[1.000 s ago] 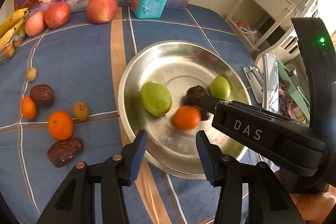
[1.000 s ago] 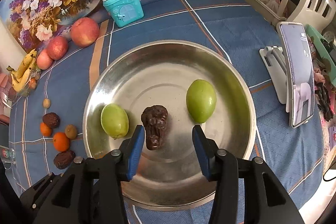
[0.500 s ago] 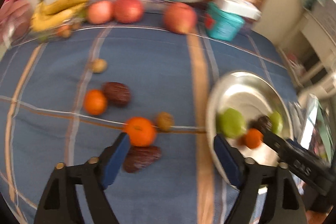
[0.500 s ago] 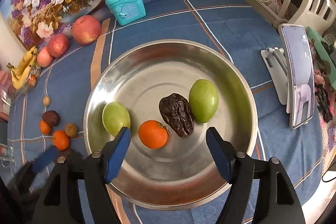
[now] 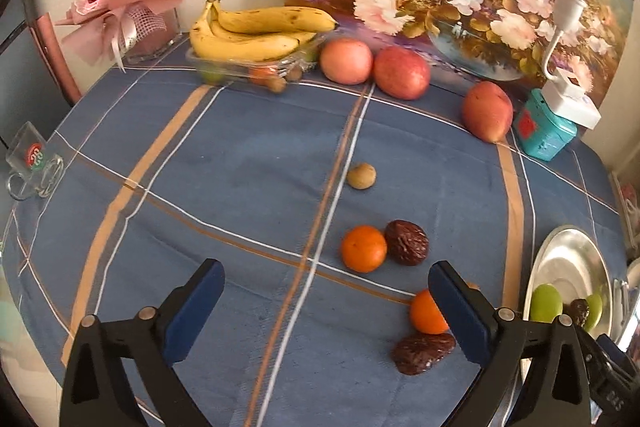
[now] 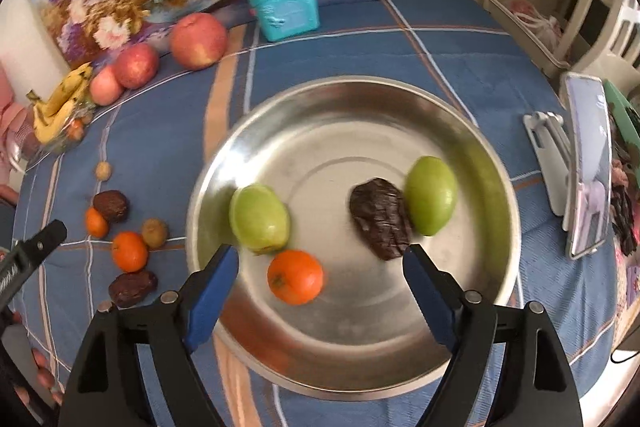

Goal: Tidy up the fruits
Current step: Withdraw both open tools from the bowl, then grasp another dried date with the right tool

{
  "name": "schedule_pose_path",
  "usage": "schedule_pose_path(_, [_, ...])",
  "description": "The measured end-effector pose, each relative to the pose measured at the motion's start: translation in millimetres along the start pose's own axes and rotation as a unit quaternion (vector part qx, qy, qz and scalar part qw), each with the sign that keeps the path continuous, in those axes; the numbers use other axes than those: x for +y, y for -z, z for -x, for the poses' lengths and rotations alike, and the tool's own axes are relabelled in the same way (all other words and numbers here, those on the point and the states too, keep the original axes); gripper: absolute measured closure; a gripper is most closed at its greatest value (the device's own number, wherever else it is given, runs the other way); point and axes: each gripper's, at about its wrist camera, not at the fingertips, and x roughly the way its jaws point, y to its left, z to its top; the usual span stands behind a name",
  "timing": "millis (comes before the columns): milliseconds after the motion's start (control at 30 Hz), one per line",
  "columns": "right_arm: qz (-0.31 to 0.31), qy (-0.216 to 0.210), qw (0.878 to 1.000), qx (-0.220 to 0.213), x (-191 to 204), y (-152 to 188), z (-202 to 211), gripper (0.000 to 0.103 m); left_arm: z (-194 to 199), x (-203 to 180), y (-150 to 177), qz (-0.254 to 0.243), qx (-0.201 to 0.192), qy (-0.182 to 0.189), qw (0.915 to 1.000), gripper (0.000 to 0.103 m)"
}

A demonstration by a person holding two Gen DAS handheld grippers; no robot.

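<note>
Fruits: 2 green ones, a date [image 6: 380, 217] & orange [image 6: 295, 277] sit in steel plate [image 6: 486, 155]; more lie loose on blue tablecloth [image 5: 240, 163]. Left gripper [image 5: 326, 311] & right gripper [image 6: 316, 289] both spread wide, holding nothing.

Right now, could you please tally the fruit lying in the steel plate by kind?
Green fruits: 2
Mandarin: 1
Dried date: 1
Total in the steel plate: 4
</note>
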Motion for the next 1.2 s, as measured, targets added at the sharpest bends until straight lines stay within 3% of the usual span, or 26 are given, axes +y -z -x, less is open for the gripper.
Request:
schedule_pose_path(100, [0.007,-0.015,1.000,-0.010,13,1,4,0.003,-2,0,0,-0.002,0.003,0.010,0.9999,0.000])
schedule_pose_path(267, [0.030,-0.054,0.998,-0.011,38,5,7,0.003,-8,-15,6,-0.034,0.038,0.025,0.9984,0.000])
schedule_pose_path(467, [0.059,-0.069,0.996,-0.006,64,10,3,0.003,-17,-10,6,-0.042,0.059,0.018,0.9972,0.000])
schedule_pose_path(767, [0.106,-0.079,0.991,0.011,102,20,-8,0.003,-30,15,2,-0.058,0.062,-0.042,0.9955,0.000])
schedule_pose_path(1000, [0.139,-0.087,0.986,0.040,136,30,-26,0.003,-54,33,5,-0.033,0.105,-0.029,0.9935,0.000])
schedule_pose_path(1200, [0.158,-0.075,0.983,0.064,156,36,-47,0.003,-61,39,5,-0.023,0.115,-0.022,0.9929,0.000])
